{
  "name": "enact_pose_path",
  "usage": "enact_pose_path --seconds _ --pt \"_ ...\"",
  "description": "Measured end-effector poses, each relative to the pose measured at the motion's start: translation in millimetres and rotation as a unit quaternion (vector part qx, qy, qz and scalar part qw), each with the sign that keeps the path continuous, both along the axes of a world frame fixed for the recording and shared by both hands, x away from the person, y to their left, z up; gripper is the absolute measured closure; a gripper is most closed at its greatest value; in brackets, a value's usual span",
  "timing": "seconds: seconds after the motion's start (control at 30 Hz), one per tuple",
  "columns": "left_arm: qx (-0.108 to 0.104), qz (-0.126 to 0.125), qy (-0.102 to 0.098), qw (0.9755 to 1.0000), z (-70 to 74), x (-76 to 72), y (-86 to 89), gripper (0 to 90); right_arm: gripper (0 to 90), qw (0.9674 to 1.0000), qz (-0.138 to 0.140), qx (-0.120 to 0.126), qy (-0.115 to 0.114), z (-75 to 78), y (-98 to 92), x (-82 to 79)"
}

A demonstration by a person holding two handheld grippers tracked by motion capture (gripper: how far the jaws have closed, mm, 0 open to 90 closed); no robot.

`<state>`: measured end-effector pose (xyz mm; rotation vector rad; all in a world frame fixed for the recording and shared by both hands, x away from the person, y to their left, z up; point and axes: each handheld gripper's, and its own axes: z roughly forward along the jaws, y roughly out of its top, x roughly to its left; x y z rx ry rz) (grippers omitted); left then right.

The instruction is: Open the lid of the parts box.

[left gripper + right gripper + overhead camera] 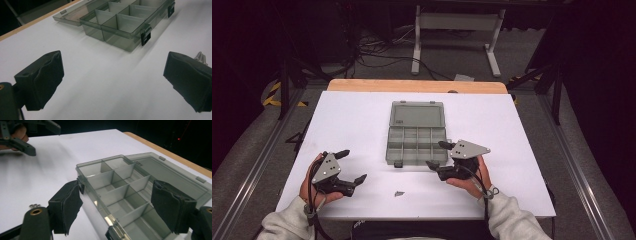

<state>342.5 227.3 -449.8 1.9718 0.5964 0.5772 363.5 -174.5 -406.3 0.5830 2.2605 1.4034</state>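
- A clear grey compartment box [417,145] lies open in the middle of the white table [352,125], its lid [417,114] folded flat on the far side and every compartment that shows bare.
- A few small screws [399,193] lie loose on the table near its front edge, between the two hands and well apart from the box.
- The left hand-held gripper [353,165] sits low over the table at the left, jaws spread wide with nothing between them; the left gripper view looks past its pads toward the box's front latch [146,35], with the screws [200,57] peeking out behind one pad.
- The right hand-held gripper [437,155] hovers at the box's near right corner, jaws apart astride the front wall, pads not pressing on it.
- Judged step: the set-up to sorting the screws into the box. The next move likely calls for the left hand-held gripper to swing toward the screws and close finely on one, since they are small and flat on the table.
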Motion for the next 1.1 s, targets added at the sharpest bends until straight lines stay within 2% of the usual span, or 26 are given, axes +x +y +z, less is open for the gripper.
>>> enact_pose_path --seconds 0.23,0.37,0.4,0.5,0.63,0.7,0.77,0.8,0.83,1.0,1.1 --pt "-0.008 0.002 0.007 0.9999 -1.9 3.3 3.1 3.7 30.2 0.9992 0.035 -0.009 0.013 -6.8 19.7 -7.1" --pt "-0.009 0.003 0.007 0.9999 -2.0 1.2 4.9 3.9 32.8 0.9971 0.067 -0.018 0.030 -12.8 34.3 -10.4" --pt "-0.008 0.005 0.007 0.9999 -2.2 0.5 5.6 3.9 32.8 0.9971 0.067 -0.018 0.030 -12.8 34.3 -10.4" --pt "-0.007 0.008 0.007 0.9999 -2.0 -1.9 7.9 3.9 36.5 0.9945 0.091 -0.029 0.043 -18.6 46.3 -12.7" --pt "-0.002 0.009 0.009 0.9999 -1.5 -5.0 7.9 3.9 41.9 0.9891 0.125 -0.050 0.059 -28.9 63.1 -16.8" --pt "-0.001 0.009 0.007 0.9999 -1.1 -6.2 7.6 3.8 42.5 0.9880 0.129 -0.058 0.062 -31.3 67.0 -17.4" --pt "0.002 0.010 0.004 0.9999 -0.3 -8.3 7.2 4.0 44.2 0.9848 0.137 -0.076 0.076 -38.3 75.6 -16.6" --pt "0.002 0.010 0.004 0.9999 -0.3 -8.3 7.2 4.4 44.2 0.9848 0.137 -0.076 0.076 -38.3 75.6 -16.6" --pt "0.002 0.010 0.005 0.9999 -0.5 -8.6 7.5 4.4 46.1 0.9822 0.143 -0.086 0.085 -42.9 80.4 -15.5" --pt "-0.002 0.011 0.006 0.9999 -0.8 -8.6 8.6 4.3 52.2 0.9793 0.153 -0.087 0.100 -47.5 86.1 -12.6" --pt "-0.003 0.013 0.007 0.9999 -0.8 -8.8 8.1 4.9 54.8 0.9775 0.157 -0.096 0.104 -51.0 88.9 -10.6"
